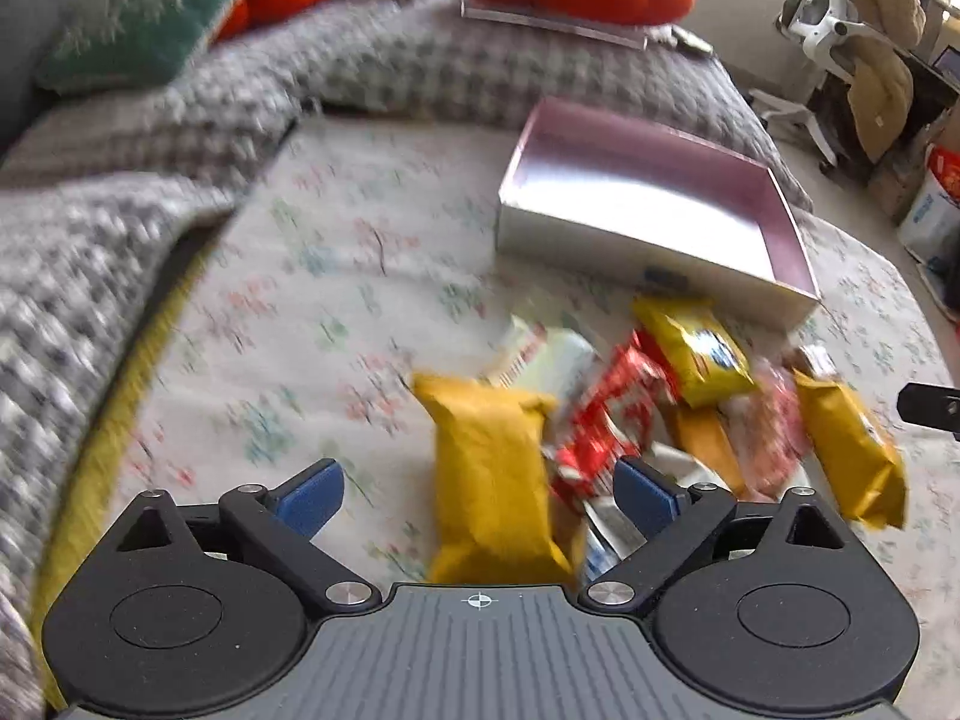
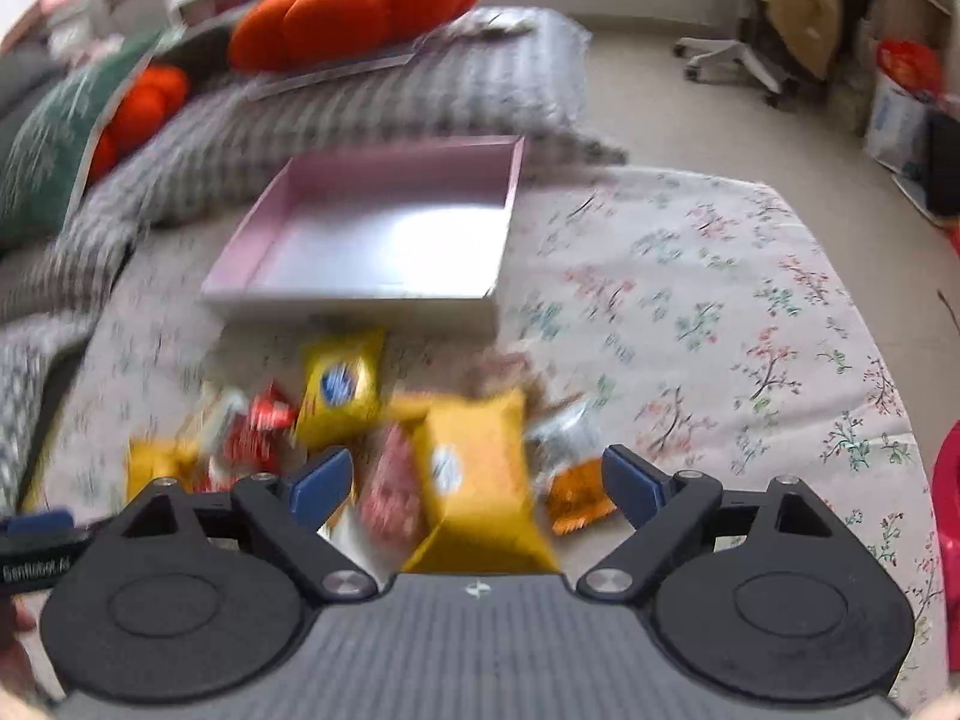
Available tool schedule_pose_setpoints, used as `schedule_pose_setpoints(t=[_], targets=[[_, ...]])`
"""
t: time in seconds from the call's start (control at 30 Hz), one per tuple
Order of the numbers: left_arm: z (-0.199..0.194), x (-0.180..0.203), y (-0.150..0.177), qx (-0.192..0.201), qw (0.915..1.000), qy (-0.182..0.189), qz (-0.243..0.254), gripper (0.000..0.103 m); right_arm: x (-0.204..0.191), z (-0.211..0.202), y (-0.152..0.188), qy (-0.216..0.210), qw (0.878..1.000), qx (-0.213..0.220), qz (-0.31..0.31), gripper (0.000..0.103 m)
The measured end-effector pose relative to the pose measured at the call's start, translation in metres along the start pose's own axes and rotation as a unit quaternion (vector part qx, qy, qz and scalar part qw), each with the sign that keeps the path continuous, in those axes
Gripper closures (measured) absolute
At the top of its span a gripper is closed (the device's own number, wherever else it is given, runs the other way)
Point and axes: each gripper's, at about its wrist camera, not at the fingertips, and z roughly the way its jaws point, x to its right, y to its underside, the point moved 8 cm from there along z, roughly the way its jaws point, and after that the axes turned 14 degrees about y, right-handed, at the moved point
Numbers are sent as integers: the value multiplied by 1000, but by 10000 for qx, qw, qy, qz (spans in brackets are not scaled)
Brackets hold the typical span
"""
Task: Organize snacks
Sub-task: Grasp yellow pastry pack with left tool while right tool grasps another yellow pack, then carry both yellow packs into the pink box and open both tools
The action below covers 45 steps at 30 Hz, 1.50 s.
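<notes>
A pile of snack packets lies on a floral sheet in front of an empty pink-rimmed box [image 1: 648, 204] [image 2: 384, 234]. In the left wrist view my left gripper [image 1: 480, 495] is open, with a plain yellow packet [image 1: 495, 480] lying between its blue fingers; red packets [image 1: 606, 420], a yellow packet with a blue logo [image 1: 696, 351] and another yellow packet [image 1: 852, 450] lie to the right. In the right wrist view my right gripper [image 2: 477, 480] is open over a yellow packet [image 2: 480, 480]; a logo packet [image 2: 342, 387] and an orange packet [image 2: 579, 495] lie nearby. Both views are blurred.
A grey checked blanket [image 1: 150, 168] covers the left and back. Orange pumpkin cushions [image 2: 354, 12] and a green pillow [image 1: 138, 12] lie behind. An office chair [image 2: 762, 18] and bags stand on the floor at right. The left gripper's finger [image 2: 36, 525] shows at the right view's left edge.
</notes>
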Motion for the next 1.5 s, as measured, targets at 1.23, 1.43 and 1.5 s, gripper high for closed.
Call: schedule_pose_setpoints(t=[1.23,1.43,1.5], targets=[[18,-11,5,-250,9994,116,-193,67,-10,40,16,114,9981,-592,-149,66],[13,-8,-10,-93,9996,218,-167,67,-10,38,9,132,9990,-411,-109,66],[12,-6,-17,-34,9993,322,-209,67,-9,37,4,128,9993,-346,-64,66]])
